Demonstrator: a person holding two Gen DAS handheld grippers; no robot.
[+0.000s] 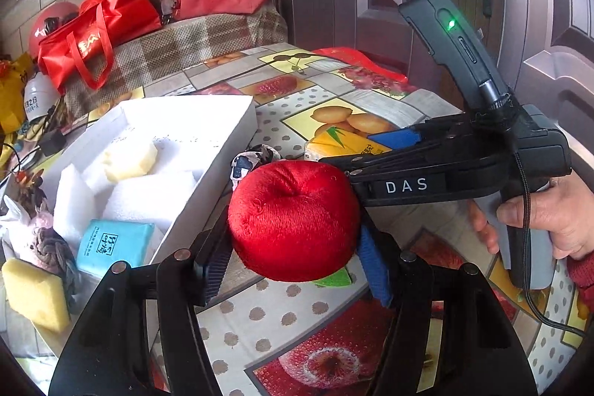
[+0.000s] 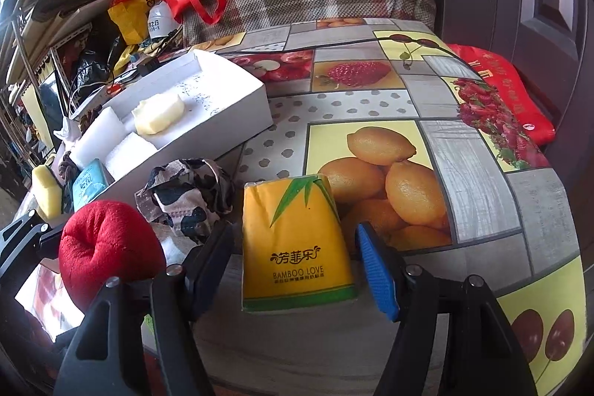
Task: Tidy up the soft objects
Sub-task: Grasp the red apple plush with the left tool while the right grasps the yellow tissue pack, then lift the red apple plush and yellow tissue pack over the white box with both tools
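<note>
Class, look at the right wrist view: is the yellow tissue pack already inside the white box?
No, the yellow tissue pack lies on the tablecloth between the right gripper fingers, outside the white box.

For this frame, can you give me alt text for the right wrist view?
An open right gripper straddles a yellow tissue pack lying on a fruit-print tablecloth. To its left, the left gripper holds a red plush apple, with a patterned cloth and white box behind.

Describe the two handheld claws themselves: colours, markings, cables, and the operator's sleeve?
Both are black plastic. The right claw has a white "DAS" label, one ribbed blue finger pad, a grey handle, a green light and a black braided cable; the operator's hand wears a red knit cuff. The left claw matches.
</note>
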